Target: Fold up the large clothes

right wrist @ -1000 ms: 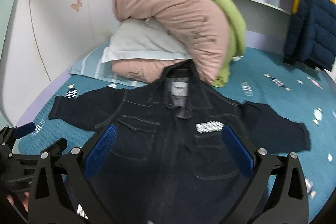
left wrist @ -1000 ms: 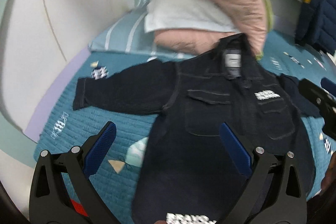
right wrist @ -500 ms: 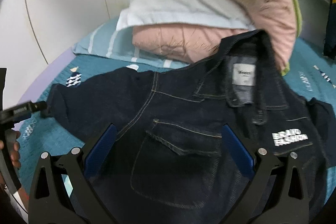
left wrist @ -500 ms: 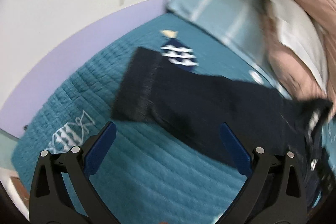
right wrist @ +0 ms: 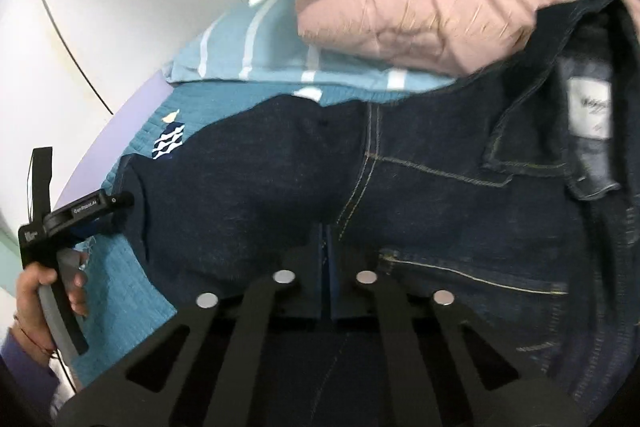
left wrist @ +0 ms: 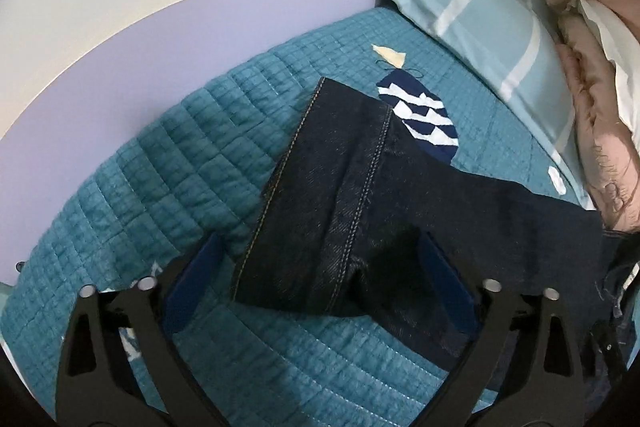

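Observation:
A dark denim jacket [right wrist: 440, 195] lies front up on a teal quilted bed [left wrist: 160, 195]. Its left sleeve [left wrist: 340, 195] stretches out flat, cuff toward the lavender wall. My left gripper [left wrist: 320, 267] is open, its blue pads either side of the sleeve near the cuff, just above it. My right gripper [right wrist: 326, 247] is shut on the jacket fabric near the shoulder seam, beside the chest pocket. The left gripper also shows in the right wrist view [right wrist: 80, 211], held by a hand at the cuff.
A striped light-blue pillow [left wrist: 492, 23] and a pink and white duvet pile [right wrist: 400, 7] lie at the head of the bed, against the jacket collar. A lavender bed border [left wrist: 200, 11] and a white wall run along the left.
My left gripper has moved closer to the sleeve cuff and now straddles it. My right gripper has dropped onto the jacket's shoulder and shut on the fabric.

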